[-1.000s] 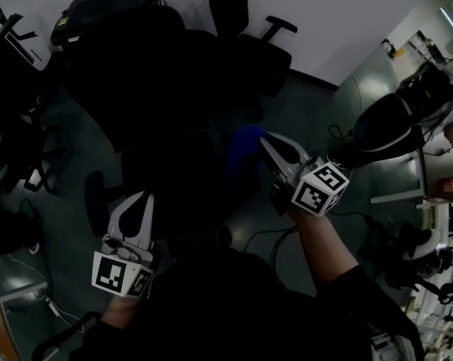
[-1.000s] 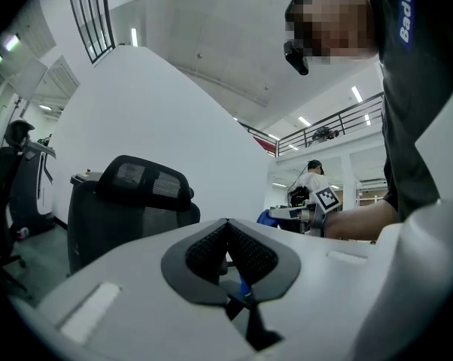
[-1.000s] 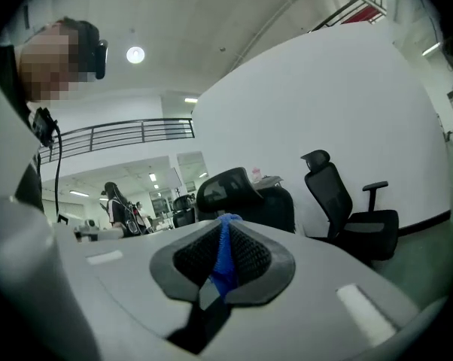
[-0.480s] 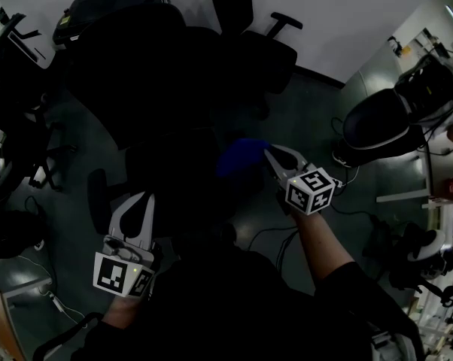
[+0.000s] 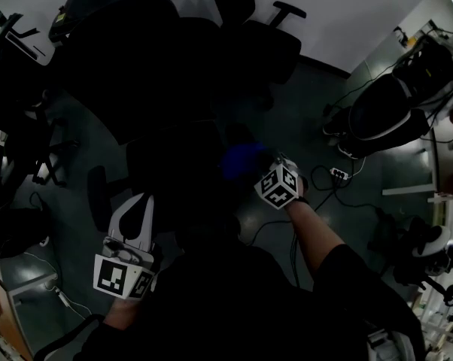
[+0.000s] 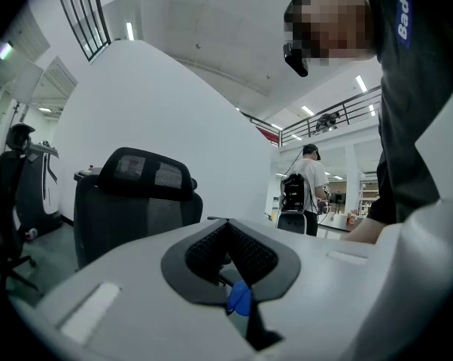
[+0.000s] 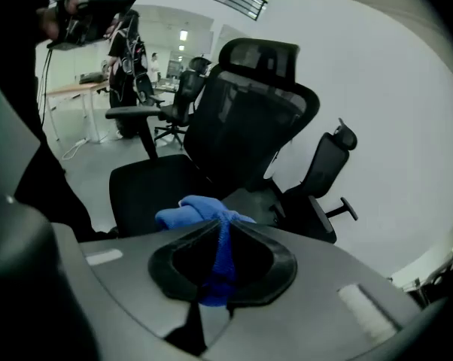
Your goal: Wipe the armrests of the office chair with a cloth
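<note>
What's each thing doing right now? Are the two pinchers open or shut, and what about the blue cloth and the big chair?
right gripper, shut on the blue cloth.
left gripper, shut, holding nothing.
blue cloth, bunched up, pinched in the right gripper's jaws.
office chair, upright, seat empty.

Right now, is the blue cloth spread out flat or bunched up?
Bunched up. The right gripper has its jaws shut on the blue cloth, which sticks out past them as a crumpled wad.
</note>
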### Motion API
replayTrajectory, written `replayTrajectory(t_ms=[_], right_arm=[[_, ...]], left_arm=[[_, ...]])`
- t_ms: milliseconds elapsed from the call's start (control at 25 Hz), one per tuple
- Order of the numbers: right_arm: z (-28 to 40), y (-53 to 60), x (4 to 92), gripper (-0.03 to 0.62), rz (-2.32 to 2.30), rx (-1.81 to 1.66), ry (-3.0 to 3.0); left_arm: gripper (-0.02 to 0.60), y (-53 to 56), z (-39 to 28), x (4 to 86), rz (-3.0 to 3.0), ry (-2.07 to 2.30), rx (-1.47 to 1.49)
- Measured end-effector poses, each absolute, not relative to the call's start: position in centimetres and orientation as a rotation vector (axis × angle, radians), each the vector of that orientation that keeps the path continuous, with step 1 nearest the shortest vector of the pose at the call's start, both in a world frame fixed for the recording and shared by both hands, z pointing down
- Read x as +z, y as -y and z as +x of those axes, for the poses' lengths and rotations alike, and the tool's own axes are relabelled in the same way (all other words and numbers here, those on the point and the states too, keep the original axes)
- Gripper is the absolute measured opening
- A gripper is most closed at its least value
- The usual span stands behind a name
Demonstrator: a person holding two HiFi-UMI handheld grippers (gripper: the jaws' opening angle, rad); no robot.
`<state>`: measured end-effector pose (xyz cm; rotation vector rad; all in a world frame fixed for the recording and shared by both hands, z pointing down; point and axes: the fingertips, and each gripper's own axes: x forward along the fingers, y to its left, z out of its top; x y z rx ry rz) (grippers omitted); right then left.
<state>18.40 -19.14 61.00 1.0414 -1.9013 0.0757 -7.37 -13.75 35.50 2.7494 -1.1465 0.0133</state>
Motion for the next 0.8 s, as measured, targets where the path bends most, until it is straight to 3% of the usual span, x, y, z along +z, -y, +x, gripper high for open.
replayTrajectory(t_ms=[120,200,320,360,440,480,560,720,760,800], right_arm=[[16.9,19.1,62.8,0.066,0.936,0.056,1.908],[16.4,19.0,63.7,0.166,0.902,0.116,1.932],[15.9,18.4,65.2,0.398,0.851,0.189,1.947],[15.9,18.1,65.8,0.444,0.826,0.192,1.938],[16.2,17.9,66.8,0.457,0.821,0.207,1.922],[16.6,18.1,66.9,0.446,0.855,0.230,1.926],[17.3,18.7,66.6,0.311,0.922,0.274,1.937],[17.2,18.8,66.6,0.280,0.830,0.218,1.931],[17.2,18.9,66.5,0.190,0.807,0.196,1.928],[17.3,19.0,66.4,0.148,0.793,0.180,1.926]], left_arm=[[-0.002,14.0,-7.4,35.7,2.734,1.155,0.016],[-0.002,14.2,-7.4,35.9,2.730,1.156,0.017],[-0.002,14.4,-7.4,36.2,2.725,1.156,0.029],[-0.002,14.5,-7.5,36.5,2.720,1.158,0.041],[-0.002,14.5,-7.7,37.0,2.705,1.165,0.058],[-0.002,14.4,-7.7,37.0,2.704,1.165,0.059],[-0.002,14.2,-7.7,37.0,2.708,1.162,0.060],[-0.002,14.0,-7.9,37.3,2.709,1.165,0.085],[-0.002,14.0,-7.9,37.3,2.706,1.167,0.082],[-0.002,14.0,-7.9,37.3,2.702,1.170,0.079]])
